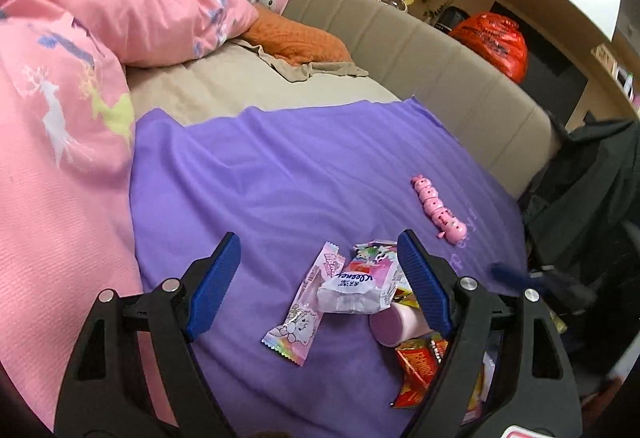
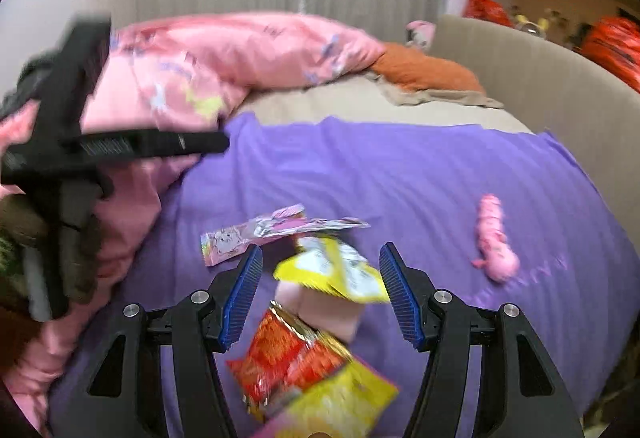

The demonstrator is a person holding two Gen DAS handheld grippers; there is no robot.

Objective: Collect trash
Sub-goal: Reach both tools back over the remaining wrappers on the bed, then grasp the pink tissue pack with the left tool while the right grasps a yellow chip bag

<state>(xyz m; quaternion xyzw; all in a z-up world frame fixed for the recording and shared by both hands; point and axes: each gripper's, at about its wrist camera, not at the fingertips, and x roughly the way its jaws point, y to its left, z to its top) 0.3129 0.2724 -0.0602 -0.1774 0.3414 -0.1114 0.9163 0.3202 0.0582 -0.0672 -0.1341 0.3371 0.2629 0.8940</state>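
Both grippers are being brought over a litter of wrappers lying on a purple blanket (image 1: 304, 174) spread across a bed. The approach step of the collecting is judged to be in hand; nothing is being gripped yet.

The left gripper (image 1: 320, 270) is being held wide open and empty, its blue fingers (image 1: 216, 282) standing either side of a pink wrapper (image 1: 304, 314) and a tissue packet (image 1: 352, 290), neither being touched. The right gripper (image 2: 320, 298) is likewise being held wide apart and empty above a yellow wrapper (image 2: 336, 270), a red wrapper (image 2: 288, 358) and a pale pink cup (image 2: 320, 310).

One piece is being called for next: a jaw pair would need to be lowered astride a single wrapper and closed on it, the thin foil being likely to slip or crumple. A pink toy (image 1: 438, 208) is lying well apart from the heap; whether it counts as trash cannot be told.

No bin or bag for the trash is being shown beyond doubt; two red bags (image 1: 492, 42) are sitting behind the headboard. The right wrist view is being smeared by motion, so print on the wrappers is unreadable. The lower heap is being cut off by the gripper frames, and the left gripper's body is appearing only as a dark blur at that view's left edge.
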